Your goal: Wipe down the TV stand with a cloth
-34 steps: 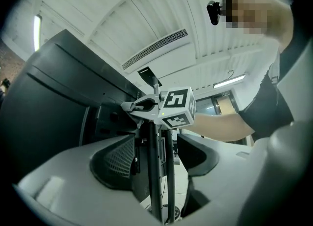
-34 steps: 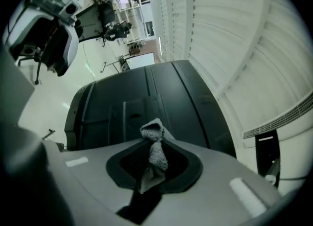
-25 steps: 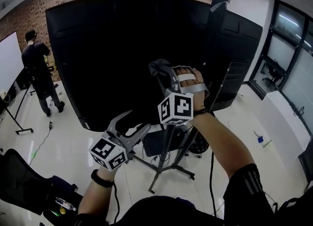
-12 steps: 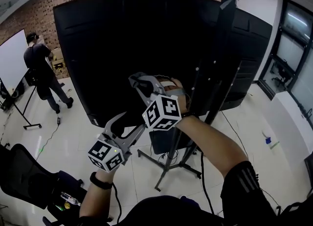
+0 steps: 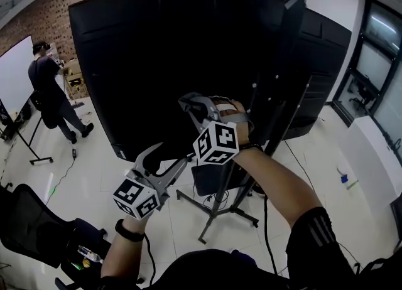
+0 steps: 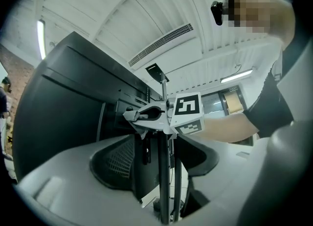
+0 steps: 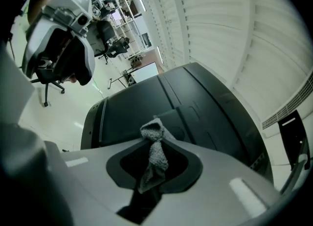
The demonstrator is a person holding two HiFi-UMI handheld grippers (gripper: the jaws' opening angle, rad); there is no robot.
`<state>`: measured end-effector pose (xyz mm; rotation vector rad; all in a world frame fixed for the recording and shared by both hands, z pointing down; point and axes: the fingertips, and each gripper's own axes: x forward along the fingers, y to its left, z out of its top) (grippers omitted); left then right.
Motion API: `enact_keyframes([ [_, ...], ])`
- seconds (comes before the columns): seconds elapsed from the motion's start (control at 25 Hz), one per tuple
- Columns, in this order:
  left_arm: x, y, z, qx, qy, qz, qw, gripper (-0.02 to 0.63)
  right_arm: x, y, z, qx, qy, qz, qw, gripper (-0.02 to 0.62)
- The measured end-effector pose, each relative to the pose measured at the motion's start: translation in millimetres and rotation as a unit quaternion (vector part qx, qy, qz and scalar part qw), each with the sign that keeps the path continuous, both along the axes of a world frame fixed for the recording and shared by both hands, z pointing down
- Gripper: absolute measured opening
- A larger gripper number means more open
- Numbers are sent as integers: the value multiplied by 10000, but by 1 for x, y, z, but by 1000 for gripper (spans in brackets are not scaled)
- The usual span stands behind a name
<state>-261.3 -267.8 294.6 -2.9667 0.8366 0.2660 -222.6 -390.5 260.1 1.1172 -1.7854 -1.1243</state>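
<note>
Nearest, low and to the left, the left tool [image 5: 164,159] has its jaws well apart and holds nothing; its own view looks through the gap at an upright post [image 6: 164,181] of the TV stand [image 5: 215,202], which lies beyond the tool without touching it. Just past it and higher, the right tool [image 5: 193,108] is clamped on a grey terry cloth [image 7: 154,154], a bunched tuft poking out past the jaws and the rest hanging down between them. The coming move turns on how the stand lies from that cloth. The stand is below and just beyond the right tool, its post running up and down and its legs splayed over the pale floor [image 5: 94,182], so I judge the wiping stroke should follow the post vertically. The right tool, already carrying the cloth, is the nearer to the post's upper part, while the left sits lower, nearer the legs. Behind the post rises the big black back of the TV [image 5: 176,63], which fills the right tool's outlook. Far left, a person [image 5: 50,88] stands beside a whiteboard [image 5: 16,75]. No brand, label or writing can be read; the marker cube [image 5: 217,143] on each tool shows only black-and-white squares.
</note>
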Motion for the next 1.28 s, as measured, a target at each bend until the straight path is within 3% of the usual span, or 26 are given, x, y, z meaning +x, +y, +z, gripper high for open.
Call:
enact_keyframes([
  [0.28,34,1,-3,-1,-37,393,9992,296,45,-1,1,-44,97,554,9984,49],
  [0.56,48,1,3,-10,-19,592,9982,296,62,1,2,-64,195,797,9966,49],
  [0.72,50,5,1,-34,-39,618,9981,296,64,18,-6,11,-61,604,9982,49],
  [0.92,52,3,2,-57,36,610,9981,296,79,43,-32,20,-772,366,9963,51],
  [1.12,75,11,0,8,11,718,9974,296,99,78,-95,-251,-1588,-159,9869,51],
  [1.28,95,16,-9,55,-17,682,9977,296,119,88,-143,-286,-1670,-603,9837,51],
])
